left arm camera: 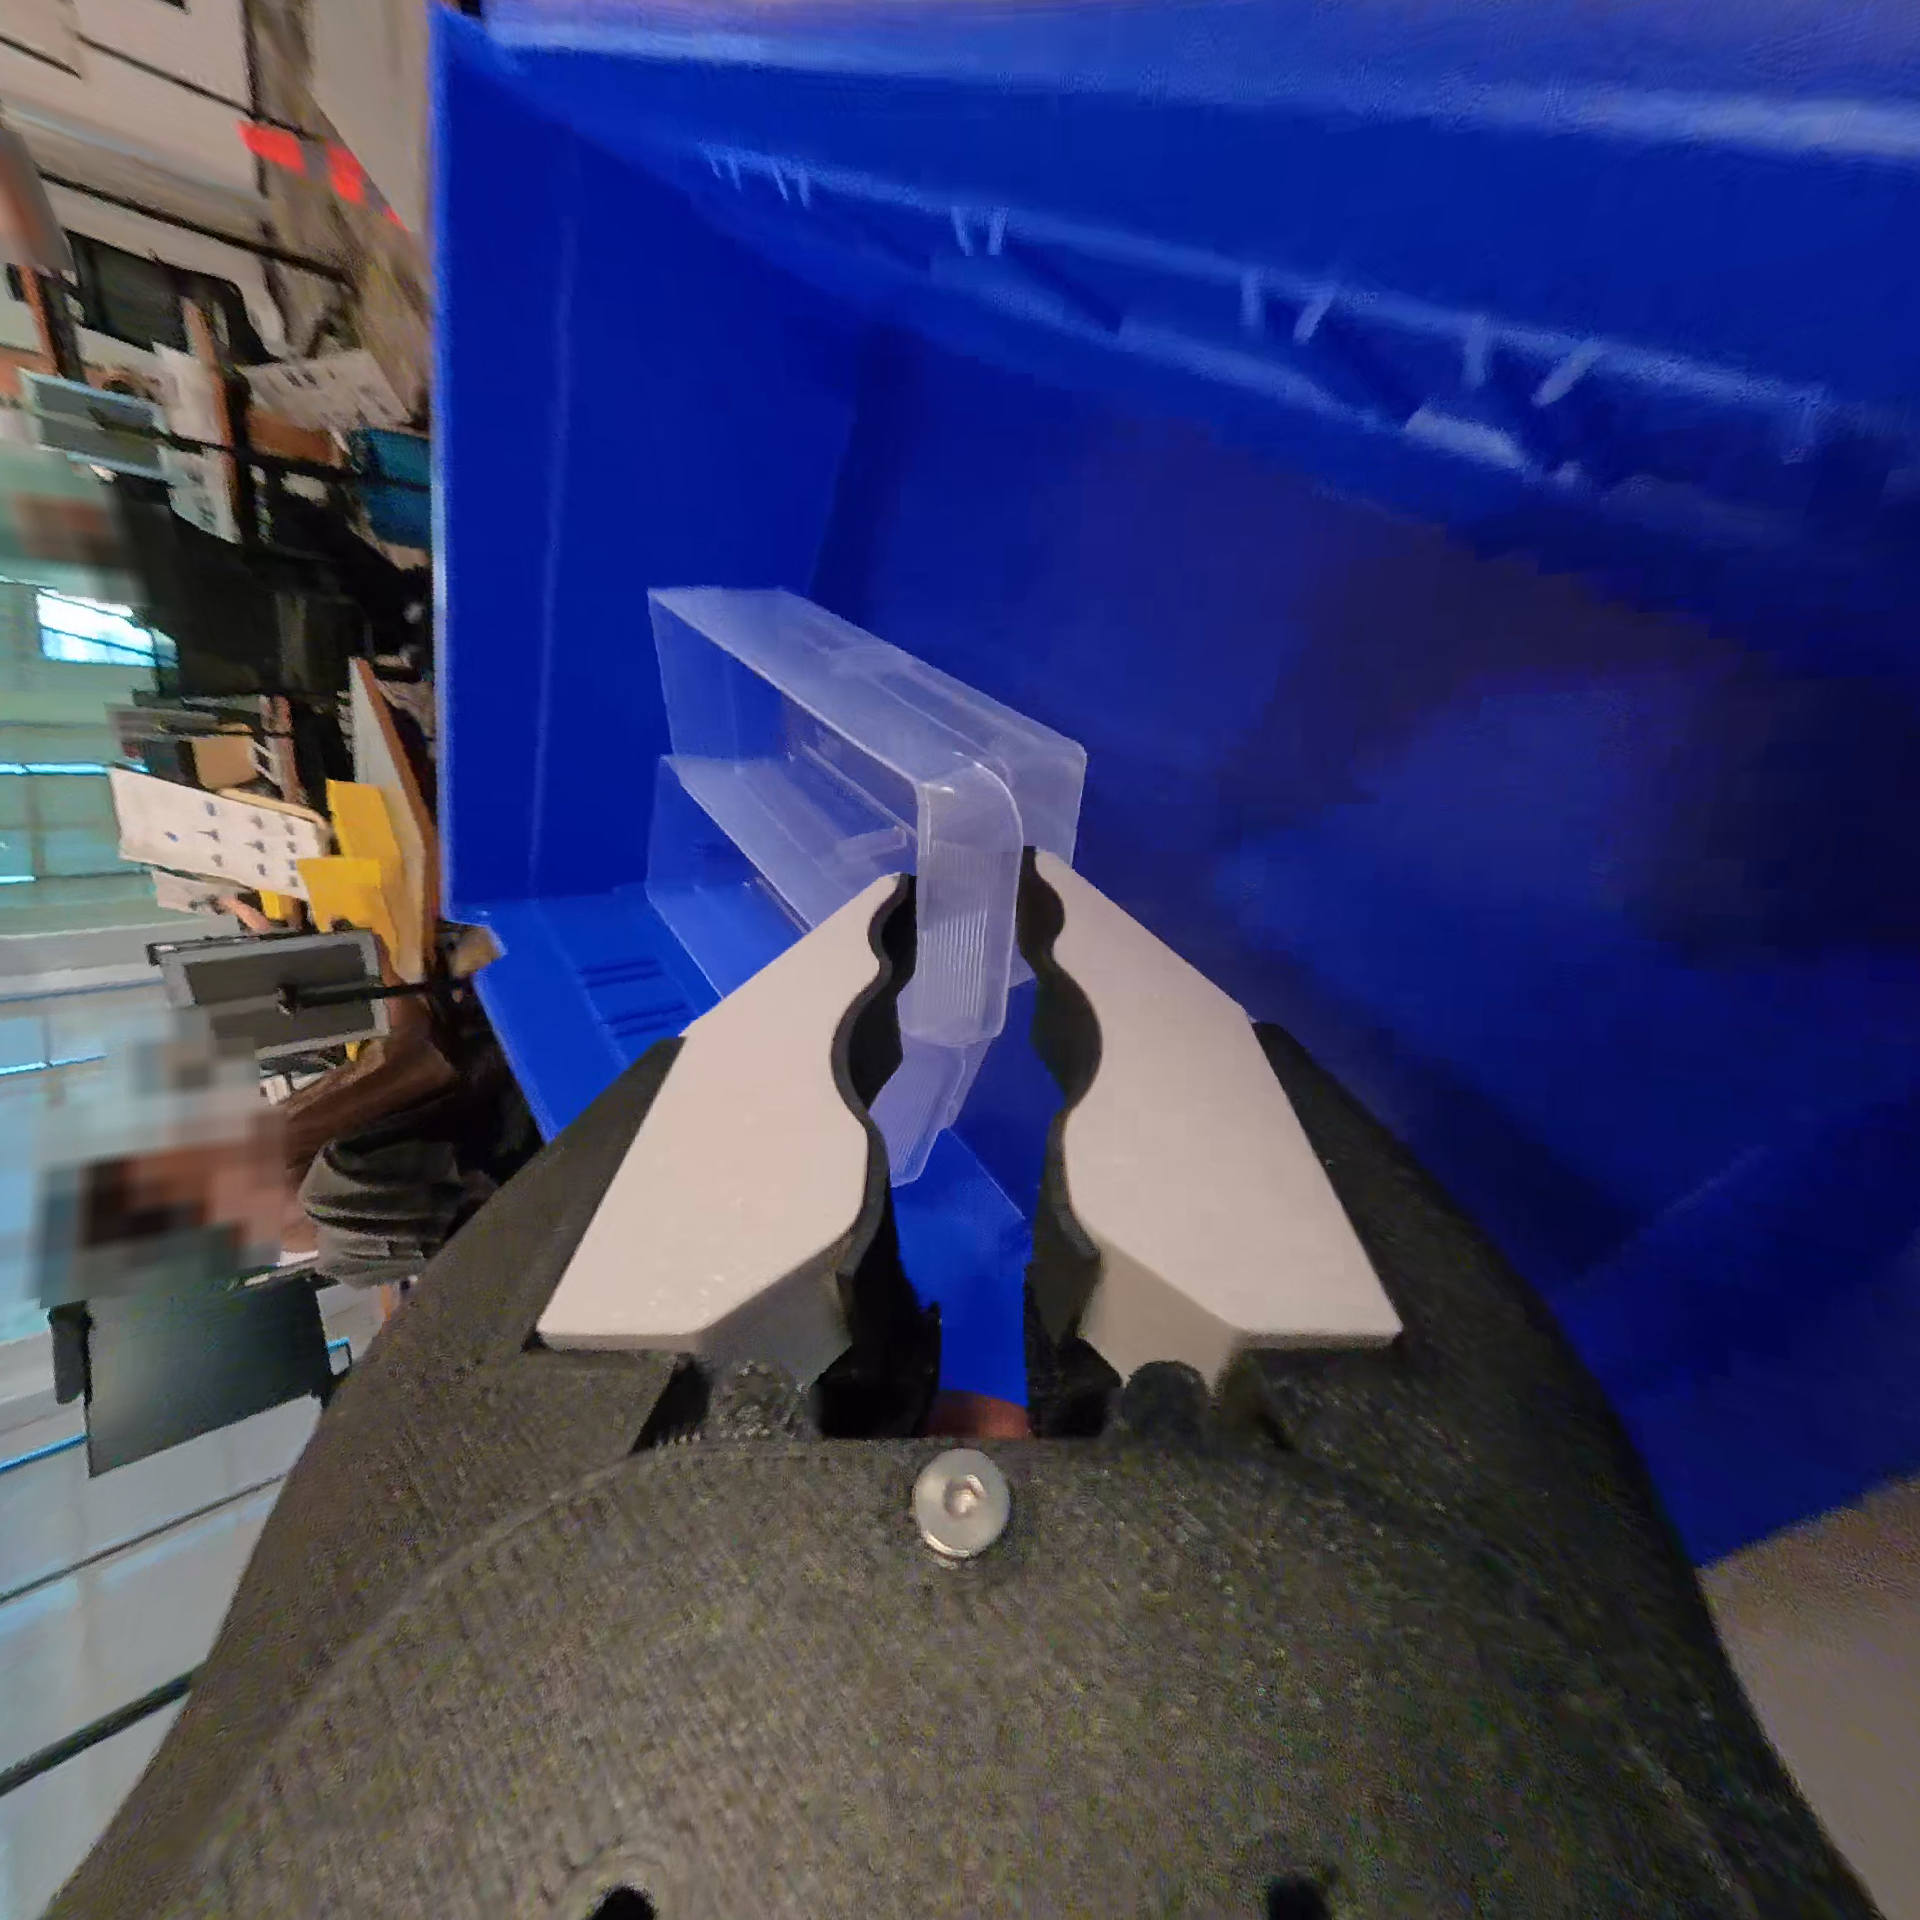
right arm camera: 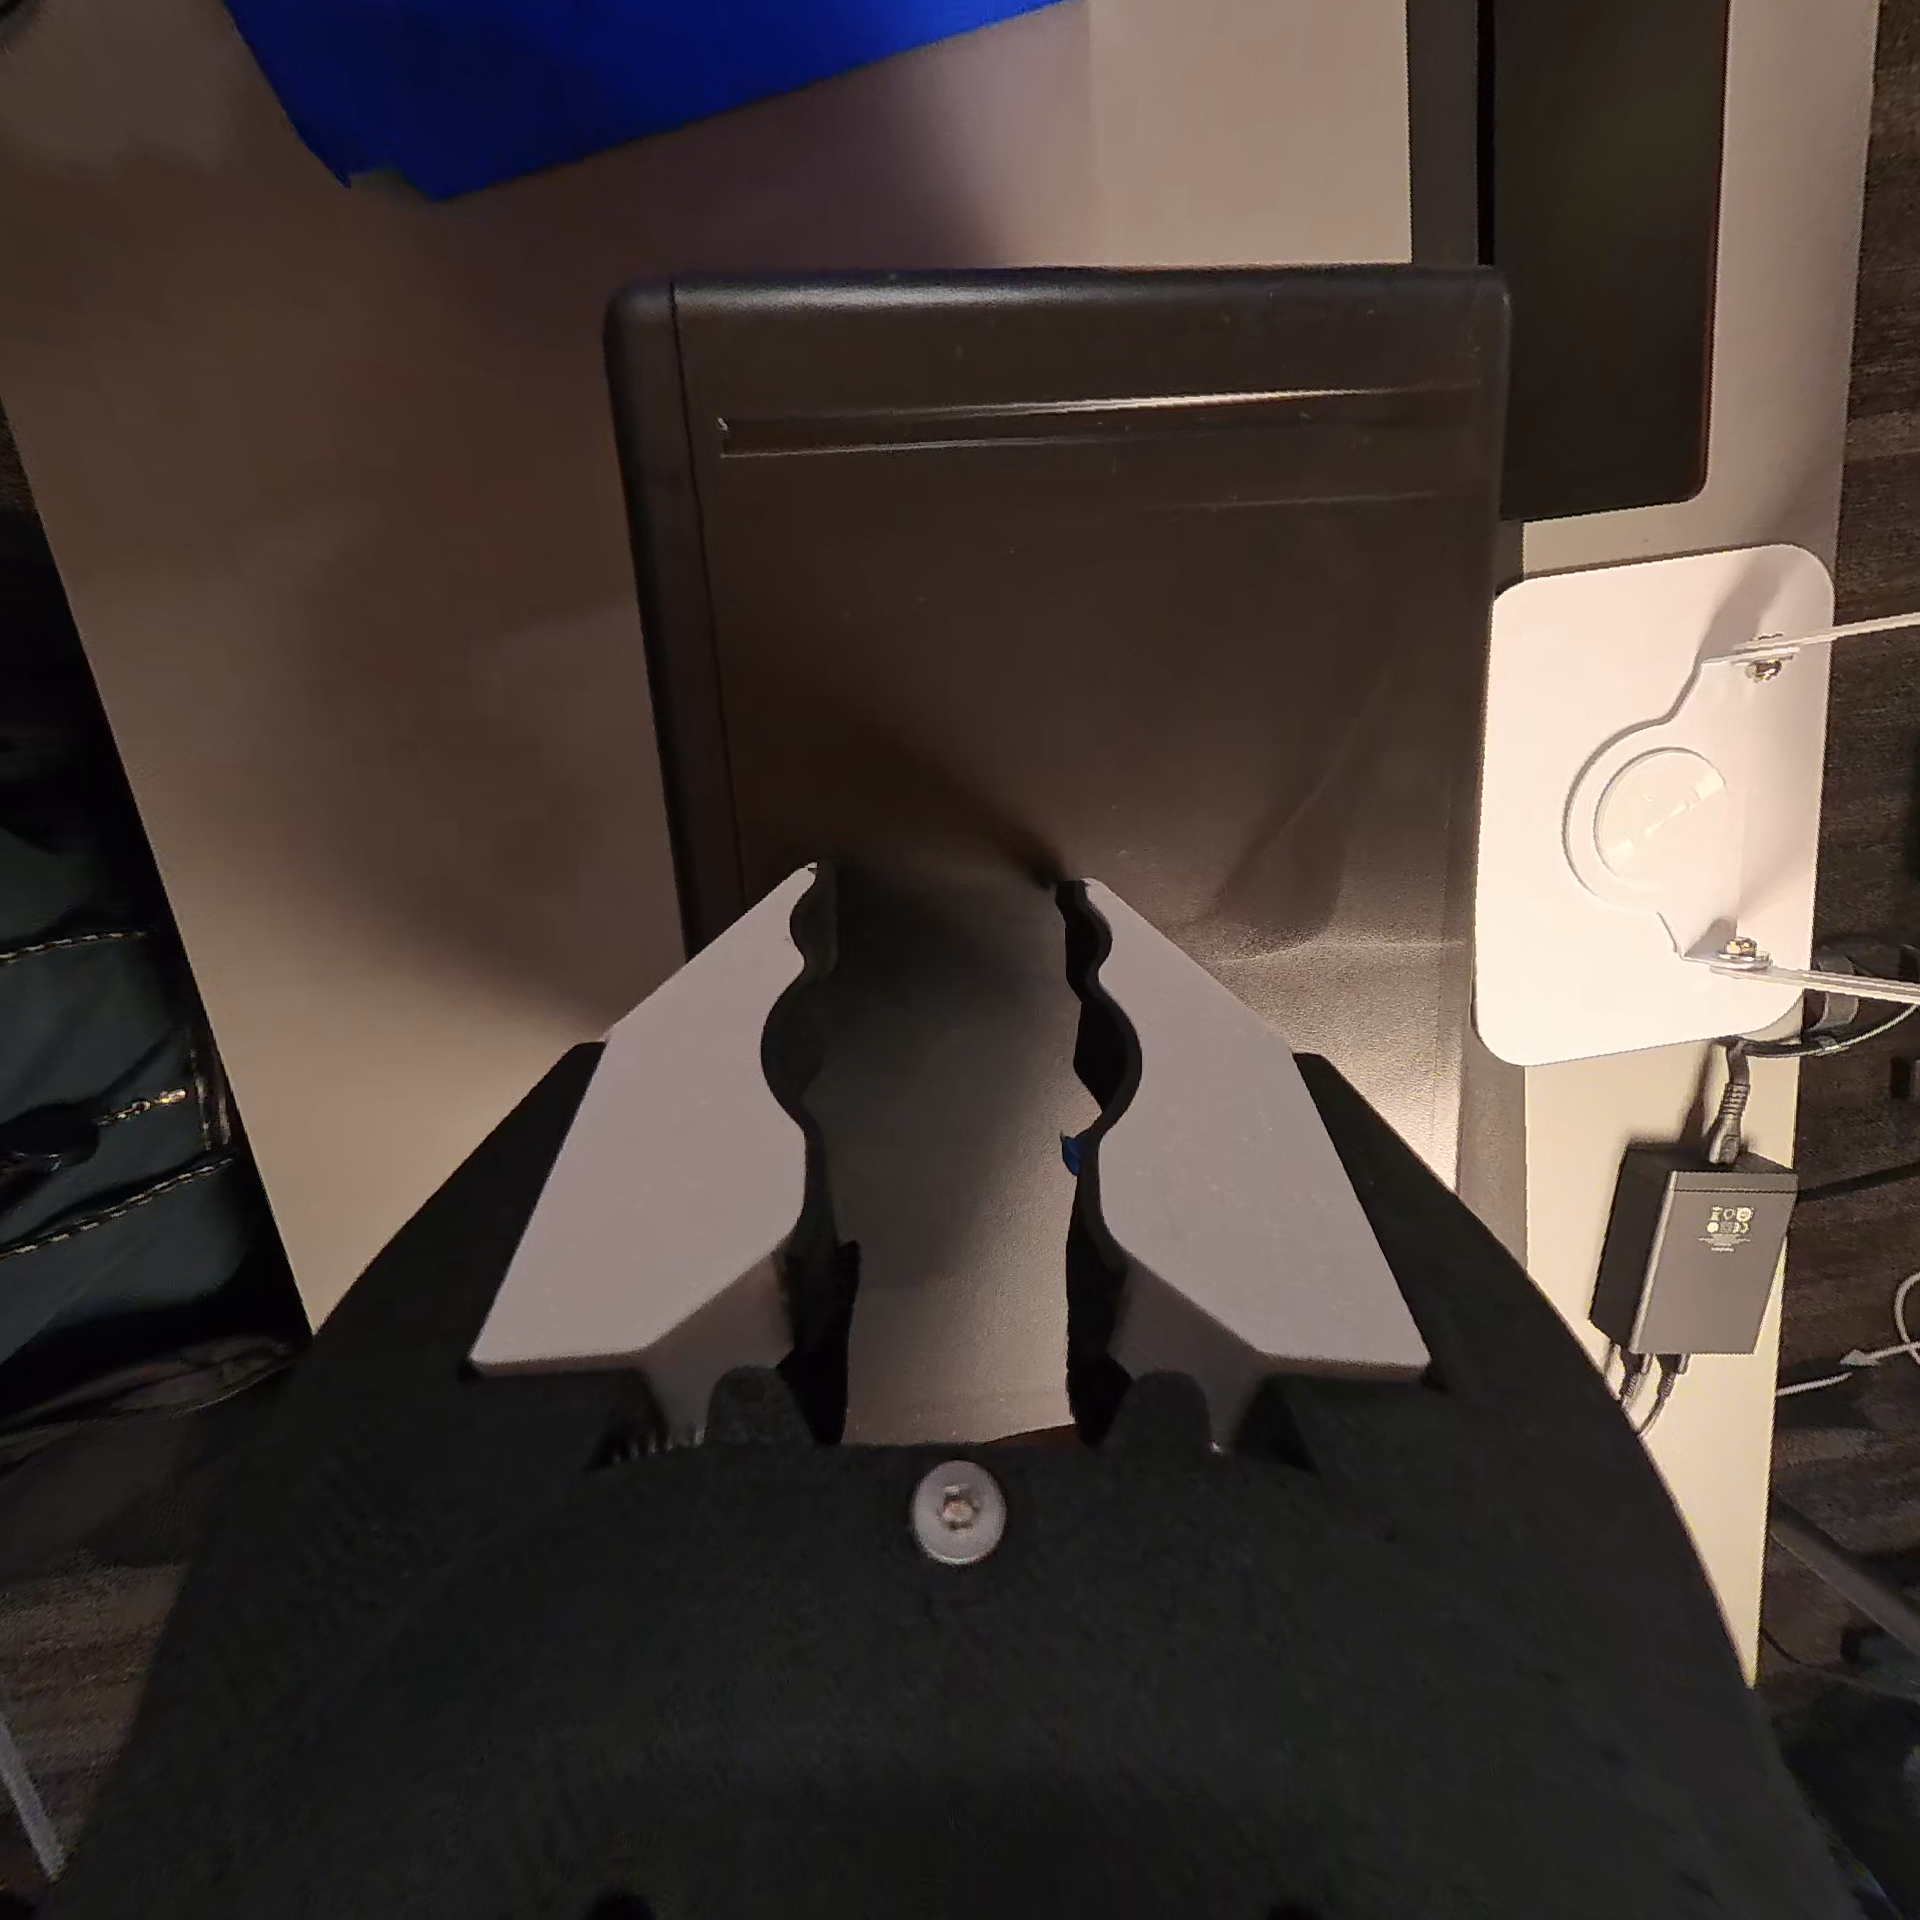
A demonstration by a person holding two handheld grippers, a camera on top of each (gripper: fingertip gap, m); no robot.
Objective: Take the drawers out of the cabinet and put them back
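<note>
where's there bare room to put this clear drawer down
Inside the blue bin, the floor right of the clear drawer held by the left claw looks bare. The beige table left of the black cabinet is free too. Right of the cabinet it is crowded by the white plate.
</note>
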